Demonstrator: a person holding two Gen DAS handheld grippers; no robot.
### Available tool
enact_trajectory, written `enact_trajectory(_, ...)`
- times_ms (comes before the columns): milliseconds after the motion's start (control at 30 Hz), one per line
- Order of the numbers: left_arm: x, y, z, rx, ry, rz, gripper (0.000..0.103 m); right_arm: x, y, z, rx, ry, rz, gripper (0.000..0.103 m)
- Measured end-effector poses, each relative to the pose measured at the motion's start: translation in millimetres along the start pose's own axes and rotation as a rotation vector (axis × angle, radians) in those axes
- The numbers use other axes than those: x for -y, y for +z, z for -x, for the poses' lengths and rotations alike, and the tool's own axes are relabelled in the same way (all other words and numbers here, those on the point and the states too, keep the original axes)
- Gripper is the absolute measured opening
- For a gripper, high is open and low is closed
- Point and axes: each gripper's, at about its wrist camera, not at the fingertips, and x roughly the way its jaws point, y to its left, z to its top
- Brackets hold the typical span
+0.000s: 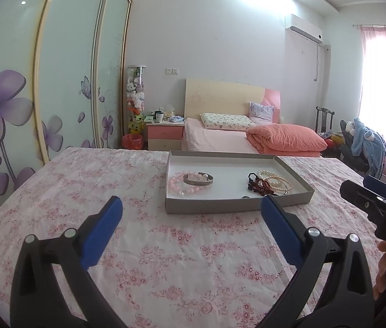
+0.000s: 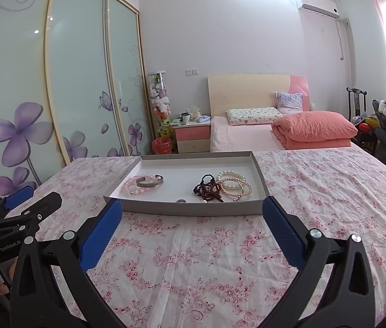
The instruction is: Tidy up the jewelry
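A shallow grey cardboard tray [image 1: 209, 206] [image 2: 187, 209] lies on the floral cloth ahead of both grippers. Its left side holds a pink bead bracelet [image 1: 175, 184] [image 2: 128, 186] and a silver bangle [image 1: 198, 180] [image 2: 149, 182]. Its right side holds dark red beads [image 1: 258, 184] [image 2: 206, 188], pearl strands [image 1: 276, 181] [image 2: 234, 183] and a small silver ring [image 2: 181, 200]. My left gripper [image 1: 191, 210] is open and empty, just short of the tray's near wall. My right gripper [image 2: 192, 211] is open and empty at the near wall too.
The table carries a pink floral cloth [image 1: 165, 259] [image 2: 206, 259]. The right gripper shows at the right edge of the left wrist view [image 1: 379, 205]; the left gripper shows at the left edge of the right wrist view [image 2: 20, 210]. A bed [image 1: 234, 136], a nightstand and a sliding wardrobe stand beyond.
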Motion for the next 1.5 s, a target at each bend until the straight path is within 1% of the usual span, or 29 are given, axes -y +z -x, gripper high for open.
enact_trajectory(700,1.0,-2.2,0.6,-0.006,0.002,0.008,0.099,1.5,-2.7,-3.9,-0.015,-0.001,-0.014,0.101)
enact_trajectory(1500,0.4,-2.2,-7.3,-0.019,0.001,0.013,0.099,-0.4,-4.5,-5.4,-0.024,0.01,-0.016,0.101)
